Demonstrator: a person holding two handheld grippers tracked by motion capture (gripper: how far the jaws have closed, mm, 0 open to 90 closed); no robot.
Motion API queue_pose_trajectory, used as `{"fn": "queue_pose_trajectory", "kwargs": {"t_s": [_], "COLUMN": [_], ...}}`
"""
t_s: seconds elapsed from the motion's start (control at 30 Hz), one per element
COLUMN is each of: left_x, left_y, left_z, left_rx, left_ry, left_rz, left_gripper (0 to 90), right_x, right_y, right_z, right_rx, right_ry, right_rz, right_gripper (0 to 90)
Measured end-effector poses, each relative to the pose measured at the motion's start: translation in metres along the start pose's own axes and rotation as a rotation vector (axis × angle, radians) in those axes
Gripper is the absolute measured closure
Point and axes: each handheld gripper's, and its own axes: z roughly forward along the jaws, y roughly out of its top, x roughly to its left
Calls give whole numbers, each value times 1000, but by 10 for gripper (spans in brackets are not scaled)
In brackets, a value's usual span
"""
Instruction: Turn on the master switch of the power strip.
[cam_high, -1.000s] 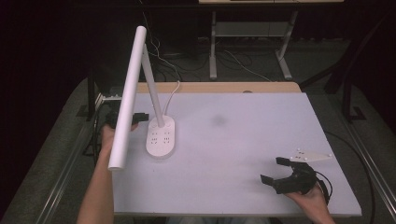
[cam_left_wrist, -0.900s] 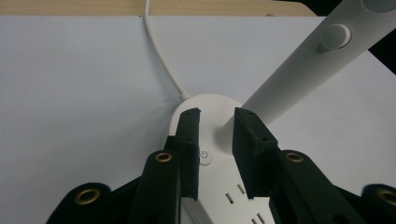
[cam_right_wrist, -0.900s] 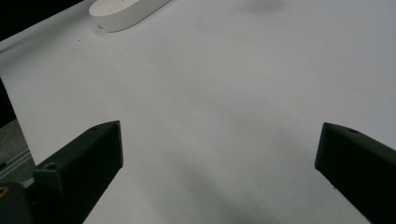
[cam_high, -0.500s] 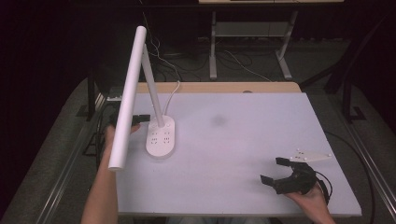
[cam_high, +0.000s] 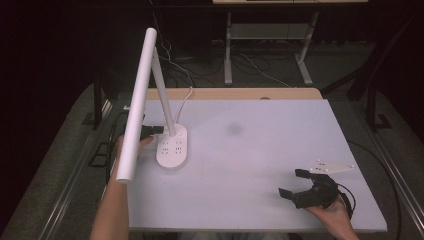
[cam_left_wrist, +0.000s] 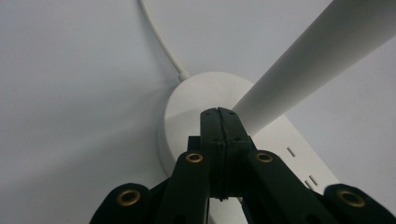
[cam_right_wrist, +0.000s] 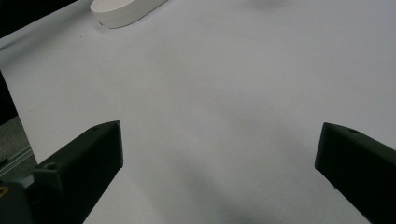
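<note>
Left gripper view, closed left claw (cam_left_wrist: 218, 114), touching lamp base (cam_left_wrist: 196, 100)

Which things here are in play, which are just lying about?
In play: desk lamp; left claw, shut, tips at the lamp's base by its stem.
Lying about: right claw, open over bare table; lamp's cord; metal stand behind the table.

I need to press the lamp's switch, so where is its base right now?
In the high view, the white oval lamp base sits on the left part of the white table, just right of the left gripper, whose shut jaws reach its near edge.
</note>
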Motion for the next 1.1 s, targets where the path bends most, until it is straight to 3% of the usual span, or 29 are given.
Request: {"fn": "queue_pose_trajectory", "kwargs": {"t_s": [0.2,0.23,0.4,0.57,0.77,0.93,1.03,1.1], "left_x": [-2,-4,-4,-3,-6,-7,-7,-6], "left_y": [0,0,-2,-5,-4,-6,-6,-7], "left_z": [4,6,10,12,14,15,17,19], "left_rx": [23,23,46,15,16,2,5,-8], "left_ry": [13,16,58,28,46,58,44,34], "left_rz": [32,22,50,43,46,26,24,-12], "left_gripper": [899,900,898,898,900,900,900,900], "right_x": [0,0,0,-1,-1,-1,-1,-1], "right_y": [0,0,0,0,0,-1,0,-1], "right_z": [1,1,2,1,1,0,1,1], "right_rx": [10,11,17,9,13,15,16,15], "right_ry": [2,2,1,-3,-5,-4,-4,-4], "right_rz": [-2,-3,1,7,9,8,8,4], "right_gripper": [4,4,4,4,4,4,4,4]}}
